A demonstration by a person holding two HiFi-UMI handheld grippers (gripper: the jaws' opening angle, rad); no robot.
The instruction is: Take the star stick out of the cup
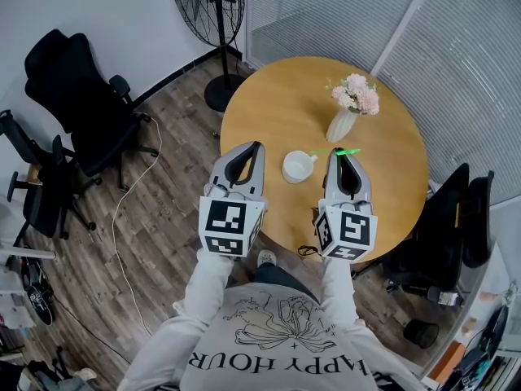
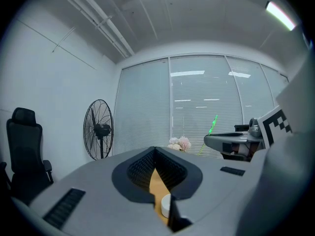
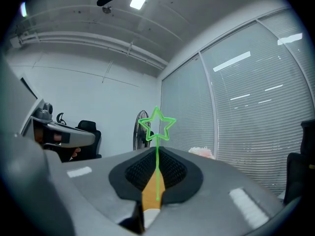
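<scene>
Green star stick is pinched between the right tongs, which press together on its thin stem. The star stands upright above the tips. Only the right gripper view shows the star shape. In the head view the stick is just a short green streak at the tongs' tip, outside the cup and just right of it.

The left tongs have their tips together and hold nothing. Their view shows the cup's rim low in the gap behind the tips.

The head view shows the white cup on the round wooden worktop, between the two tongs, its inside plain white. Behind it a white vase holds pink flowers. A fan stands on the floor beyond the worktop.
</scene>
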